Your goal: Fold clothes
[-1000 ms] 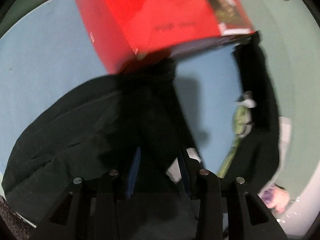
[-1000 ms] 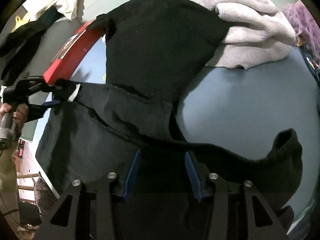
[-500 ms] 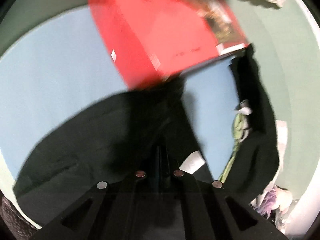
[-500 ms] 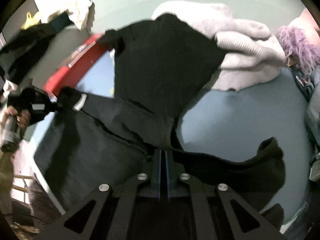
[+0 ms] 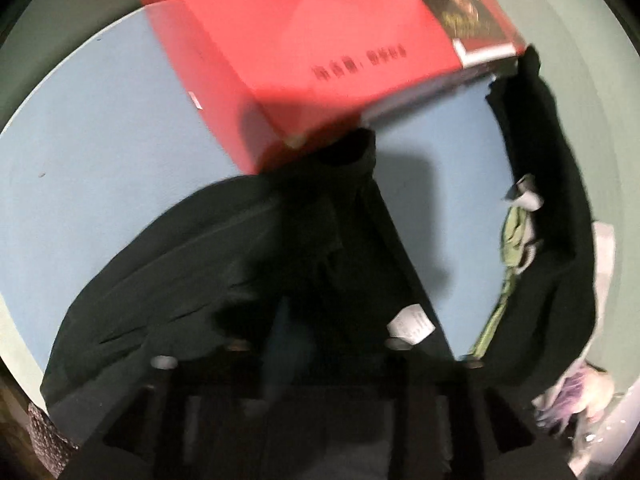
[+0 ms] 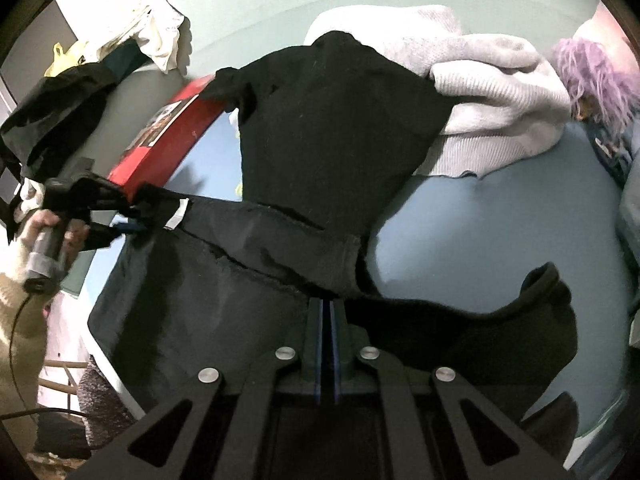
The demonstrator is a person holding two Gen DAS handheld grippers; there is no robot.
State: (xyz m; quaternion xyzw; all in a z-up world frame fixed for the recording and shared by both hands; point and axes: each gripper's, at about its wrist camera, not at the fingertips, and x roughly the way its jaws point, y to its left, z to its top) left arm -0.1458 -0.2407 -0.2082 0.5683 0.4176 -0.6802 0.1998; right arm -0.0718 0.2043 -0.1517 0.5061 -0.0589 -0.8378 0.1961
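A black garment (image 6: 328, 152) lies spread over the blue table (image 6: 500, 220), with a sleeve (image 6: 520, 312) trailing right. My right gripper (image 6: 326, 312) is shut on the garment's edge near the waist. The garment also fills the left wrist view (image 5: 240, 264), where its white label (image 5: 410, 324) shows. My left gripper (image 5: 332, 344) is blurred there and its jaws stand apart; in the right wrist view it (image 6: 132, 216) sits at the garment's labelled corner with fingers spread.
A red box (image 5: 320, 52) stands on the table beyond the garment, also seen in the right wrist view (image 6: 168, 128). A grey knit pile (image 6: 492, 100) and a purple fuzzy item (image 6: 596, 76) lie at the back right. Dark clothes (image 5: 560, 240) hang at the side.
Both grippers closed on the garment half a second ago. The left gripper has since opened again; the right stays shut and the garment edge is lifted slightly.
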